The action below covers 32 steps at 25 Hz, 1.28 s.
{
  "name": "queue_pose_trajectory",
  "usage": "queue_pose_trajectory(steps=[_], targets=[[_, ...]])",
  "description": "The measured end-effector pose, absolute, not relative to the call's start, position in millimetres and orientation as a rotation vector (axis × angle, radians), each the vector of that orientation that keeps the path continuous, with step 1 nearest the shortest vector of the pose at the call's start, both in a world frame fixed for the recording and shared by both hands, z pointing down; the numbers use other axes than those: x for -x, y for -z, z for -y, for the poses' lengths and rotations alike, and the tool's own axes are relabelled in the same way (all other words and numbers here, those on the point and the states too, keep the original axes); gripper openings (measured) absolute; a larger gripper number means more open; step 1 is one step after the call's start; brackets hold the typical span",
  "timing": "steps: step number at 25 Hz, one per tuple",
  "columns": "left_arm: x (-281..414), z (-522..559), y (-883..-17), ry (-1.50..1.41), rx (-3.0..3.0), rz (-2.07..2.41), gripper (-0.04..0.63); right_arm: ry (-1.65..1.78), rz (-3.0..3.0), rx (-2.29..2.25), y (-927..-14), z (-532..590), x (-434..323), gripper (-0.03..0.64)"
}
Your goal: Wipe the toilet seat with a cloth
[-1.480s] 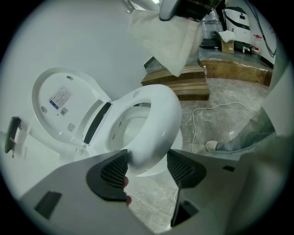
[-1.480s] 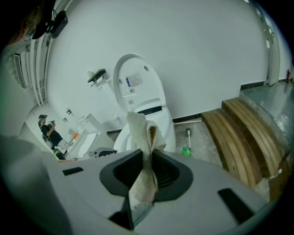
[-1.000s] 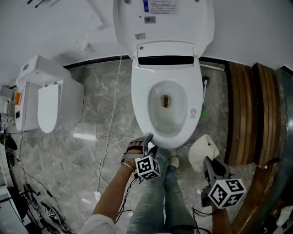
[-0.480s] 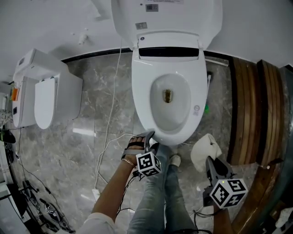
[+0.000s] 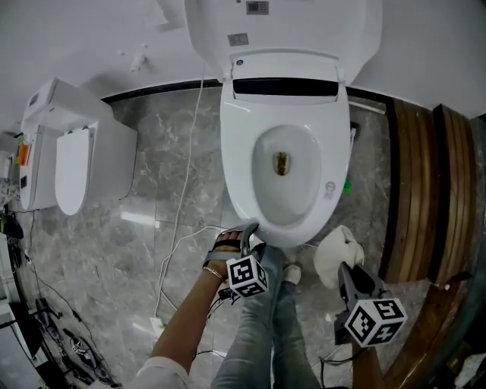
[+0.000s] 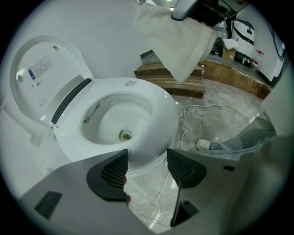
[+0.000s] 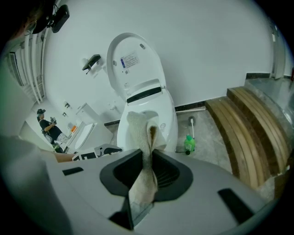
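Observation:
A white toilet stands against the back wall with its lid (image 5: pixel 282 23) raised and its seat (image 5: pixel 240 163) down. My left gripper (image 5: pixel 249 235) hangs just off the seat's front rim, jaws open and empty; in the left gripper view the seat (image 6: pixel 158 114) lies right beyond the pads (image 6: pixel 114 170). My right gripper (image 5: pixel 343 270) is to the right of the bowl's front, shut on a cream cloth (image 5: pixel 336 254). The cloth (image 7: pixel 143 140) is pinched between the jaws and sticks up in front of the toilet (image 7: pixel 167 117). The cloth (image 6: pixel 177 39) also hangs at the top of the left gripper view.
A second white toilet (image 5: pixel 72 156) stands at the left. A white cable (image 5: pixel 182 205) runs down the marble floor beside the bowl. A green bottle (image 5: pixel 347 185) and a brush (image 7: pixel 192 126) lie right of the toilet, next to wooden steps (image 5: pixel 421 190). The person's legs (image 5: pixel 266 327) are below the bowl.
Both grippers have sunk a little. The toilet looks slightly larger and its lid reaches further out of the top of the head view. The grip on the cloth is unchanged.

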<state>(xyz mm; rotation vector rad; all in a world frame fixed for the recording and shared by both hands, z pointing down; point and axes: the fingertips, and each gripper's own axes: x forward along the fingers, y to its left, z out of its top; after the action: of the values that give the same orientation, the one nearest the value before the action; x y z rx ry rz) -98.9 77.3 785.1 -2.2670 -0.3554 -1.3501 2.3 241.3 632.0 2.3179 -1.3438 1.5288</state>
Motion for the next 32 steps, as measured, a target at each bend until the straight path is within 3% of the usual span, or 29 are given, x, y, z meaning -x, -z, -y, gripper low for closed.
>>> queue_pose_trajectory(steps=[17, 21, 25, 26, 28, 32], targets=[[79.2, -70.5, -742.0, 1.52, 2.573, 0.35, 0.265, -1.516, 1.335, -2.326, -621.0, -205.3, -51.2, 0.075], [48.7, -54.1, -699.1, 1.41, 2.718, 0.216, 0.136, -1.492, 1.335, -2.351, -608.3, -184.2, -73.4, 0.075], [24.1, -38.0, -666.3, 1.384, 2.85, 0.152, 0.125, -1.46, 1.339, -2.362, -599.5, -162.6, -92.5, 0.075], [18.2, -30.6, -657.6, 1.362, 2.867, 0.108, 0.114, -1.453, 1.336, -2.36, -598.6, -157.6, -97.6, 0.075], [6.1, -13.4, -640.4, 1.293, 2.871, 0.008, 0.027, -1.438, 1.33, -2.348, -598.7, -147.4, -109.0, 0.075], [-15.0, 13.6, -618.9, 1.192, 2.937, -0.074, 0.011, -1.37, 1.325, -2.276, -605.9, -123.8, -138.4, 0.075]])
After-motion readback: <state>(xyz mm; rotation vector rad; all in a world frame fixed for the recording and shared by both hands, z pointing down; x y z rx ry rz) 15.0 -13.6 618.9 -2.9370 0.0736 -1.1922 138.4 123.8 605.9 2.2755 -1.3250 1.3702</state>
